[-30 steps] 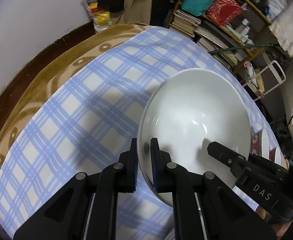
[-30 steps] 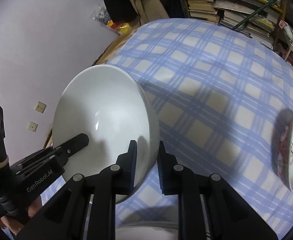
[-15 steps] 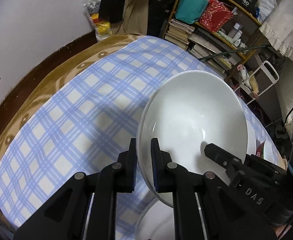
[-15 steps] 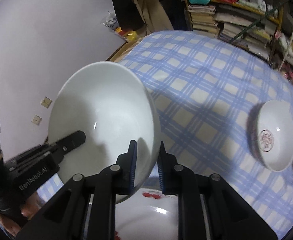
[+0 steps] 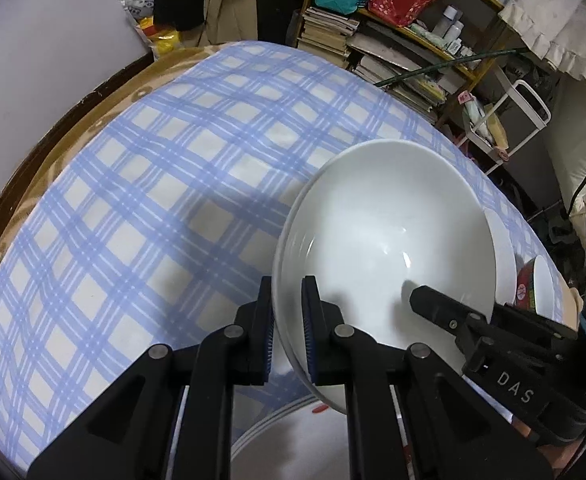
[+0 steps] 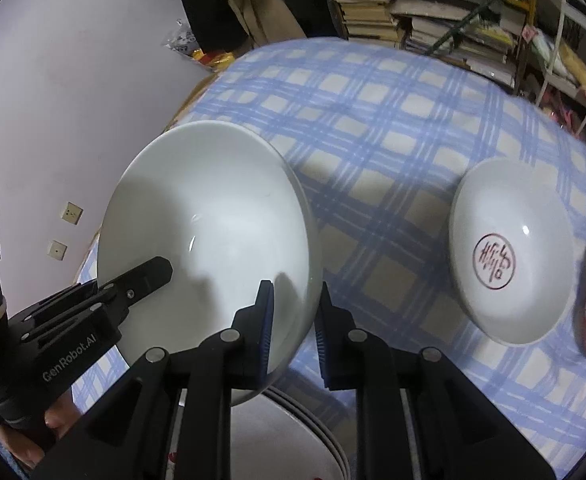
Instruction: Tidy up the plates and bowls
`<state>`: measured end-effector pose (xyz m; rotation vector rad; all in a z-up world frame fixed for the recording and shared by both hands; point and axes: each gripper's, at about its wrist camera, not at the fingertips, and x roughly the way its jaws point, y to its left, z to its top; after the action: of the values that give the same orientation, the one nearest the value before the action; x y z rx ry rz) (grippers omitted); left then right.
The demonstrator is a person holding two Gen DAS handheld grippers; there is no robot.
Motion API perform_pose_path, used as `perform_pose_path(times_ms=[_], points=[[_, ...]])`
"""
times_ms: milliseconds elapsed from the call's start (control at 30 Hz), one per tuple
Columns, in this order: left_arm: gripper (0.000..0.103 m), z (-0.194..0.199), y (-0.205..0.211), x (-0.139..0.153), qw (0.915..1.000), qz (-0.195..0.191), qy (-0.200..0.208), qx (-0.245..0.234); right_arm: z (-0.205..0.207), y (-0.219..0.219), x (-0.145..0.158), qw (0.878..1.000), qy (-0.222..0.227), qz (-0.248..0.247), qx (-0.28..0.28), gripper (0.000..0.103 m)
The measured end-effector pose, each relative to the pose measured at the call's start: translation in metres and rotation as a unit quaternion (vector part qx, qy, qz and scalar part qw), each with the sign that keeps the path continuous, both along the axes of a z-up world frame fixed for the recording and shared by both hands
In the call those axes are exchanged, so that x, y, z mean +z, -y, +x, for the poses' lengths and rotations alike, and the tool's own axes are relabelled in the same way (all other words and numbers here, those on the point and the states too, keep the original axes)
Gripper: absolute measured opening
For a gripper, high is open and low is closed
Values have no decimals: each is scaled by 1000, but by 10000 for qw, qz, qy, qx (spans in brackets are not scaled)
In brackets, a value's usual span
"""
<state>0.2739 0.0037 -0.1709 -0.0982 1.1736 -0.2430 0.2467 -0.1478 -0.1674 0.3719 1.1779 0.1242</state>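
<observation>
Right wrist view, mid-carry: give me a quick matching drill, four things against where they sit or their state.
Things:
1. plain white bowl
2. bowl with red seal mark
3. stacked plates
4. wall sockets

States:
A. lying on the checked cloth, apart to the right
B. on the wall at left
C. rim clamped by both grippers
D. below the held bowl

Pairs: 1-C, 2-A, 3-D, 4-B

Large bowl: plain white. Tablecloth: blue-and-cream plaid. Small bowl: white, red round emblem inside. Plates: white, grey rim lines. Gripper pads: blue, on black.
</observation>
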Motion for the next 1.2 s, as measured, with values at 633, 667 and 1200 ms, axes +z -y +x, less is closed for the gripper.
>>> perform_pose_path(times_ms=[633, 667, 1200], points=[[14, 11, -23, -42, 9987, 103, -483, 86, 26, -22, -41, 9990, -378, 248, -67, 20], [14, 11, -23, -44, 9986, 92, -510, 91, 25, -23, -42, 9987, -414, 276, -104, 20], [15, 8, -17, -41, 9987, 306, -380, 152, 22, -35, -33, 9976, -457, -472, 194, 21]])
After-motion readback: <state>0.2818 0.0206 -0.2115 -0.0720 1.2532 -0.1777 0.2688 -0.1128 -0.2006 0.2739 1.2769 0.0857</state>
